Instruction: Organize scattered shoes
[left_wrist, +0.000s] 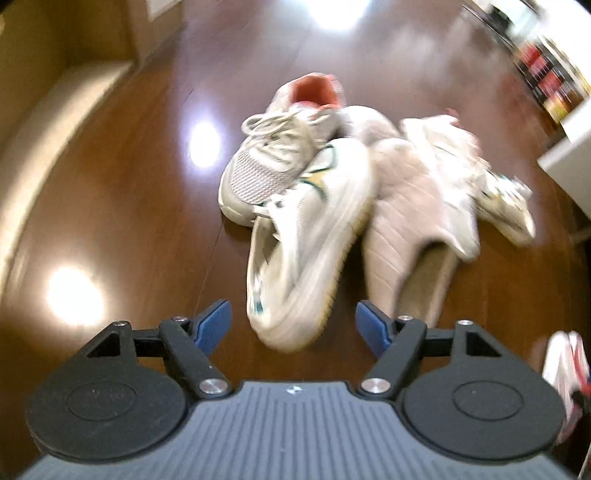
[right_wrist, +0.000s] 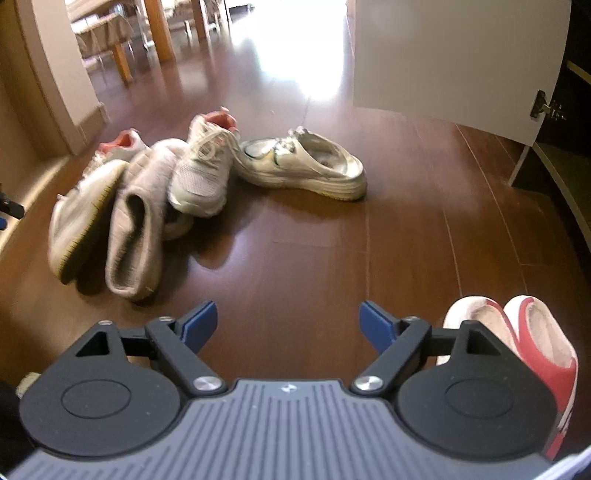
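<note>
Two grippers hover over the wooden floor (right_wrist: 295, 236), both with jaws spread wide and nothing between them. The left gripper (left_wrist: 293, 325) points at the near end of a white sneaker (left_wrist: 306, 251) tipped on its side, sole edge showing, at the front of a pile; a beige slipper (left_wrist: 402, 236) lies touching it on the right, and a mesh sneaker with a pink lining (left_wrist: 273, 155) leans on it from behind. The right gripper (right_wrist: 288, 323) faces bare floor, with the pile off to its left and a white shoe with green trim (right_wrist: 306, 166) standing apart toward the open white cabinet door (right_wrist: 454, 55). To grasp well, I would close on the tipped sneaker's heel wall, not on the sole, and lift it clear of the slipper before pulling, since the shoes overlap and may drag. A red-and-white pair (right_wrist: 517, 339) sits side by side near the right gripper. No box or rack shows; the dark cabinet behind the door is too shadowed to read.
</note>
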